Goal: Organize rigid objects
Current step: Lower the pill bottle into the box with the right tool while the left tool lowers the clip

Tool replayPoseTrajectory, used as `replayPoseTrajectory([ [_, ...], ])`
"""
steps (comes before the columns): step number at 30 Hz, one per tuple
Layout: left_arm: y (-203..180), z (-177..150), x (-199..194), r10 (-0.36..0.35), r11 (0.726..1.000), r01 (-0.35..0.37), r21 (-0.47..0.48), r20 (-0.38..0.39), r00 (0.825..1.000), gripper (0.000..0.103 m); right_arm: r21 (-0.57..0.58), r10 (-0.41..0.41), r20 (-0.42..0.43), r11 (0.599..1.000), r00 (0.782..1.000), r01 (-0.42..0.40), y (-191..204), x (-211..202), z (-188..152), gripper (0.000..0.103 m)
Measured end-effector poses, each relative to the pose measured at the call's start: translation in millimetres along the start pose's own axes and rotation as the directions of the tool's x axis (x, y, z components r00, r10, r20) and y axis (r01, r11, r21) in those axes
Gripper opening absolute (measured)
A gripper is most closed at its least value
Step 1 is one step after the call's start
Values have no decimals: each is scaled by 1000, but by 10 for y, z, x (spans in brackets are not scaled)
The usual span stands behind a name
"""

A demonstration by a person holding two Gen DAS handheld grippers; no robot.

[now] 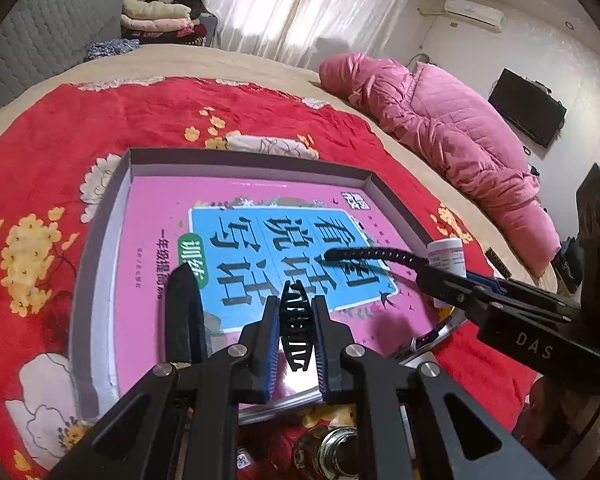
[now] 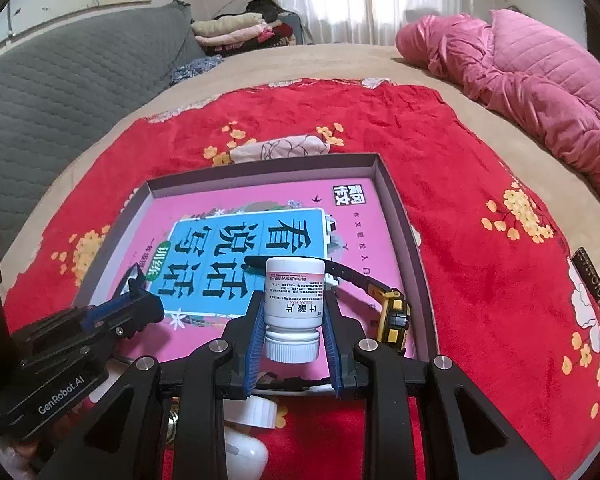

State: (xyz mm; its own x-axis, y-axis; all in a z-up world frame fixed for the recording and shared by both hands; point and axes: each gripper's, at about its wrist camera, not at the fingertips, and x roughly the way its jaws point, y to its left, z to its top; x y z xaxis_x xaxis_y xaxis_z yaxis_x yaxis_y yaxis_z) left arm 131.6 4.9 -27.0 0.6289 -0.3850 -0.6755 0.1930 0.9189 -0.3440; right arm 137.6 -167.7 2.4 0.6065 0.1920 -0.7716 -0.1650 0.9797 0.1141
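A shallow grey box (image 1: 112,216) (image 2: 396,204) lies on a red floral blanket, with a pink and blue book (image 1: 236,236) (image 2: 236,248) flat inside it. My left gripper (image 1: 296,304) (image 2: 140,296) hovers over the book's near edge, shut on a black hair claw clip (image 1: 295,328). My right gripper (image 2: 293,300) (image 1: 444,280) is shut on a white pill bottle (image 2: 294,280) (image 1: 446,254), cap toward the camera, over the box's near right part. A yellow tape measure (image 2: 396,316) with a black strap (image 2: 352,276) (image 1: 364,256) lies in the box's right corner.
A pink puffer coat (image 1: 452,128) (image 2: 532,72) lies at the far right of the bed. Folded clothes (image 1: 160,20) and a grey quilted backrest (image 2: 68,80) are at the far left. A white tape roll (image 2: 256,412), a white earbud case (image 2: 244,456) and a glass jar (image 1: 332,452) lie near me.
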Motion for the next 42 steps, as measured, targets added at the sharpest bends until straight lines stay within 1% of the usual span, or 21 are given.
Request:
replayPoseTrajectory([
  [12,65,-30,94,-11,1000,10,-20,-30,999,16,-1,-2,-33,1000,999,2,-32,128,8,27],
  [19,103,-23,122,-1,1000,0,-25,-40,999,16,-6,-8,-52,1000,999,8,-26,182,0,27],
  [23,111,-23,125,-3,1000,2,-23,-42,999,16,6,-8,-82,1000,997,9,-47,243,-11,27],
  [28,108,-19,128,-3,1000,2,-21,-45,999,16,-12,-35,-111,999,993,34,-41,315,-46,27],
  [34,108,-22,129,-4,1000,3,-23,-46,999,16,-49,-62,-117,997,991,56,-5,349,-54,27],
  [42,106,-22,130,-3,1000,2,-22,-46,999,16,-58,-86,-124,995,989,80,24,378,-50,27],
])
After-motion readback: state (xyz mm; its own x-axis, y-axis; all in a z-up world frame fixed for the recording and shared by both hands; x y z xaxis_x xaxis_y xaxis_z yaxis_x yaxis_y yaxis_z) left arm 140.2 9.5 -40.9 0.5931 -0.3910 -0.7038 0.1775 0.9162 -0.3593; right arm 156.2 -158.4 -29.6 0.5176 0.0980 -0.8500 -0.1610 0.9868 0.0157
